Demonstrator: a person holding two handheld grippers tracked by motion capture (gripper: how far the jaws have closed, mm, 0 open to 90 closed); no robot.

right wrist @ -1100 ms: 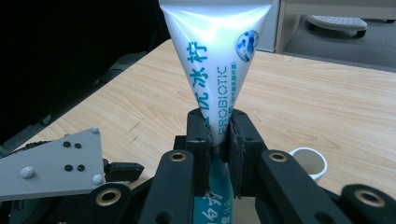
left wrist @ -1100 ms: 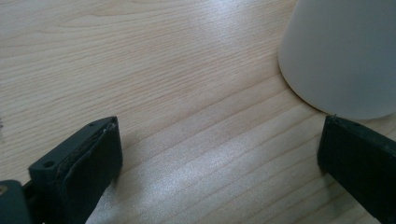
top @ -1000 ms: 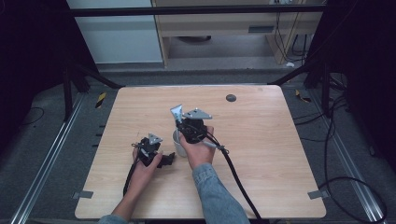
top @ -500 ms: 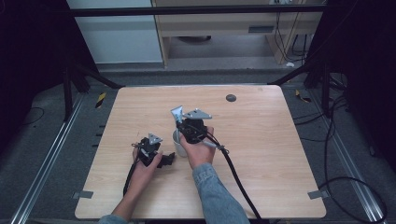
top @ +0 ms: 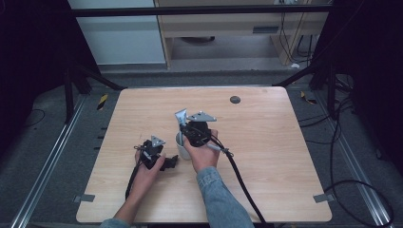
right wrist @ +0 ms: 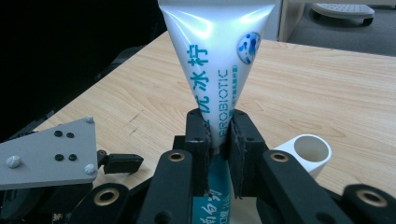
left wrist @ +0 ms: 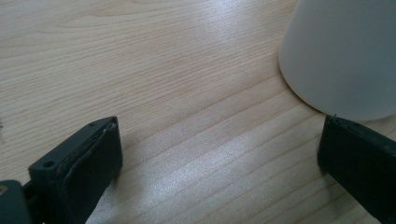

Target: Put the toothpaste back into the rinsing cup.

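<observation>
High view, right gripper (top: pixel 182 124) upright, clamping tube (top: pixel 181 116)

A light wooden tabletop (top: pixel 285 156) with rounded corners stands over grey floor. A white cylindrical cup (top: pixel 181 146) stands upright on it near the middle, toward the near edge. A small dark round disc (top: pixel 235 99) sits flat near the far edge, well apart from the cup. Grey tape tabs mark the near corners.

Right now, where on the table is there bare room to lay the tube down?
The right half of the table, past the cable, is bare. So is the far left corner. It is crowded around the cup and both tongs.
</observation>
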